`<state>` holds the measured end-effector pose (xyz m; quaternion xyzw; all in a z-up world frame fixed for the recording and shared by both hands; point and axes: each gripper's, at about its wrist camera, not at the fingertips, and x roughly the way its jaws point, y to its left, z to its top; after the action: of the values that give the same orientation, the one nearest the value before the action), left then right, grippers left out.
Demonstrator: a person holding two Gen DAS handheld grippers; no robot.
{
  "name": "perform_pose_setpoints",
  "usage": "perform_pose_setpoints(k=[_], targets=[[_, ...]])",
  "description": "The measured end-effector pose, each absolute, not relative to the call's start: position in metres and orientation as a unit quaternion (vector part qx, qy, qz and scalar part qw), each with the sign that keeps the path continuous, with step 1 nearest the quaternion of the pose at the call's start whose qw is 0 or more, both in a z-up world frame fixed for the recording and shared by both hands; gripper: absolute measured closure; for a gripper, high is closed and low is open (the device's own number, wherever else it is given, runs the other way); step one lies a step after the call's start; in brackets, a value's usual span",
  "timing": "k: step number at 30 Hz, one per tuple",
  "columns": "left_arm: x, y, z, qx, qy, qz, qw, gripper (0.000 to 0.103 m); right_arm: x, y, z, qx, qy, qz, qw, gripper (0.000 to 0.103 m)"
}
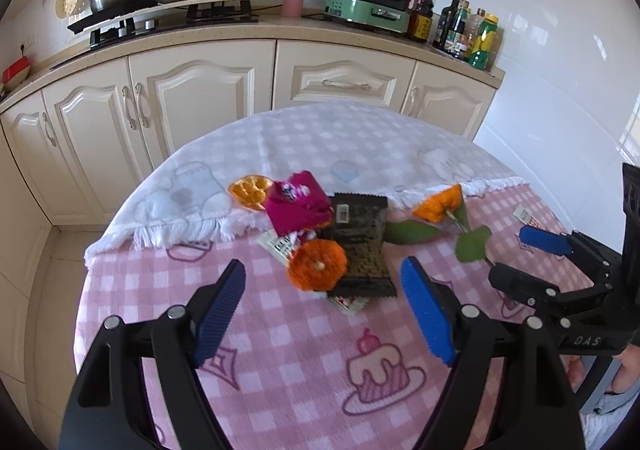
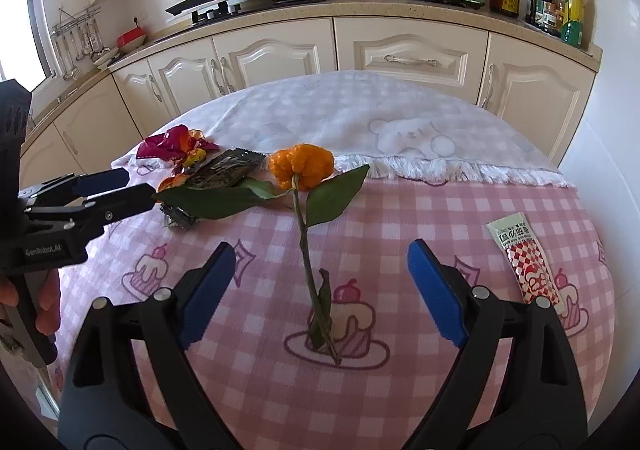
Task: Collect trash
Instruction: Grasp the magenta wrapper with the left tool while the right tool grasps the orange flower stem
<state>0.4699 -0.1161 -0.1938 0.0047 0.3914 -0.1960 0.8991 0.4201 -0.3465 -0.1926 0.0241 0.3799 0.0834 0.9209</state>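
Right gripper (image 2: pixel 320 290), fingers spread, empty: wilted orange flower (image 2: pixel 301 165) ahead between them, light and limp; best pinched at its thin stem. Left gripper (image 1: pixel 324 306), fingers likewise spread, faces slippery dark wrapper (image 1: pixel 362 234).

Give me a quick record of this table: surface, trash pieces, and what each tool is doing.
surface: pink checked tablecloth with a white fringed cloth over its far part
trash pile: dark foil snack wrapper, crumpled magenta wrapper, orange flower head
loose trash: orange flower on a leafy stem; red-and-white sauce sachet
left tool: open, empty, facing the pile
right tool: open, empty, over the stem
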Motion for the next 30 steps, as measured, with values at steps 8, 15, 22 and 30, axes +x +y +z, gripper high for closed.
perform_pose_setpoints(k=[8,15,22,30], targets=[[0.492,-0.11,-0.192,-0.022,0.386,-0.174,0.906,0.026,0.431,-0.343,-0.192,0.012,0.382,0.081,0.921,0.016],[0.516,-0.116,-0.194,-0.039,0.389,-0.158,0.907,0.043,0.441,-0.339,-0.194,0.008,0.388,0.085,0.917,0.017],[0.52,-0.122,-0.196,-0.032,0.387,-0.157,0.908,0.071,0.446,-0.337,-0.196,0.006,0.395,0.088,0.915,0.017],[0.497,-0.115,-0.188,-0.011,0.368,-0.175,0.913,0.072,0.452,-0.333,-0.198,0.003,0.402,0.092,0.911,0.02]])
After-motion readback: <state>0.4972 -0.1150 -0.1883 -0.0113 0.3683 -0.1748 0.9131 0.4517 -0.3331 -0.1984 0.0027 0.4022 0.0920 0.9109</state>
